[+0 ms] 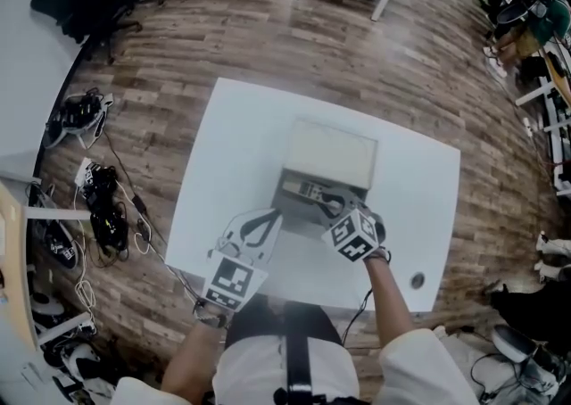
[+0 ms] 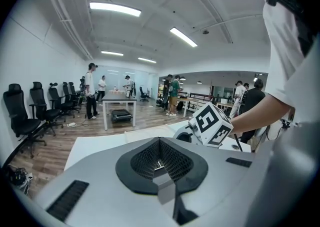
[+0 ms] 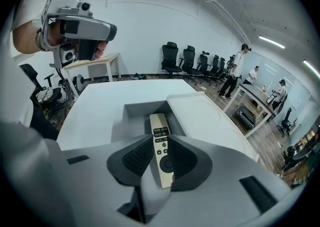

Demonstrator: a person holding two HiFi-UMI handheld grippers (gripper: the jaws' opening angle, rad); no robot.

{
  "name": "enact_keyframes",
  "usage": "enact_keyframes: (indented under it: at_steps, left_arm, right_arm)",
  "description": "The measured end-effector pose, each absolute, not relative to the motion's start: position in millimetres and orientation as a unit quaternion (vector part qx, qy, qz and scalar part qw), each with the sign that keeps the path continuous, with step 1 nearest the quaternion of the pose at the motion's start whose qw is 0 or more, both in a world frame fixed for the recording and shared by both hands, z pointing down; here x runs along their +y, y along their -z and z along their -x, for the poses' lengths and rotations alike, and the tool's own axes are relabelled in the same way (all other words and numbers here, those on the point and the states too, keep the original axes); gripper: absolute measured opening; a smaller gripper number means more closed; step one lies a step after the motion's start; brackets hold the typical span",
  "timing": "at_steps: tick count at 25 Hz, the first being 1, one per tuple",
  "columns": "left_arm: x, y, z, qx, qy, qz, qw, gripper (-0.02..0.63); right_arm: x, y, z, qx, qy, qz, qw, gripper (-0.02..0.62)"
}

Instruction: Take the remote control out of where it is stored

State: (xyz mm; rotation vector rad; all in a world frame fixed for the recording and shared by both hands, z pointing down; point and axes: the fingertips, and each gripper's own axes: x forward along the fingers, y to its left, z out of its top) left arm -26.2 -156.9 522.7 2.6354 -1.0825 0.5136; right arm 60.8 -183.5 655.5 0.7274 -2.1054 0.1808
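A cream remote control (image 3: 159, 123) with dark buttons lies lengthwise in the open grey drawer (image 3: 134, 112) of a beige-topped box (image 1: 328, 153) on the white table (image 1: 230, 149). In the head view the remote (image 1: 312, 191) shows in the drawer just ahead of my right gripper (image 1: 334, 209). That gripper (image 3: 160, 140) is lowered over the remote, a dark pad on each side of it, and stands open. My left gripper (image 1: 271, 216) is held left of the drawer, off the box, jaws shut and empty (image 2: 160, 145).
A small dark round spot (image 1: 417, 280) marks the table's near right corner. Cables and gear (image 1: 98, 207) lie on the wood floor to the left. Office chairs (image 3: 192, 58) line the wall, and people (image 2: 91, 91) stand by another table (image 2: 117, 102) farther off.
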Motion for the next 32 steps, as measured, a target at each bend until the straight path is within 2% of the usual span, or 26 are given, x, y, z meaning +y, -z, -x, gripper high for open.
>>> enact_keyframes:
  at_steps: [23, 32]
  left_arm:
    - [-179, -550, 11, -0.367, -0.204, -0.896, 0.142, -0.012]
    - [-176, -555, 14, -0.365, -0.208, -0.895, 0.150, -0.012]
  right_arm:
    - [-193, -684, -55, -0.829, -0.058, -0.256, 0.495, 0.132]
    - [-191, -707, -63, -0.801, -0.067, -0.247, 0.542, 0.193]
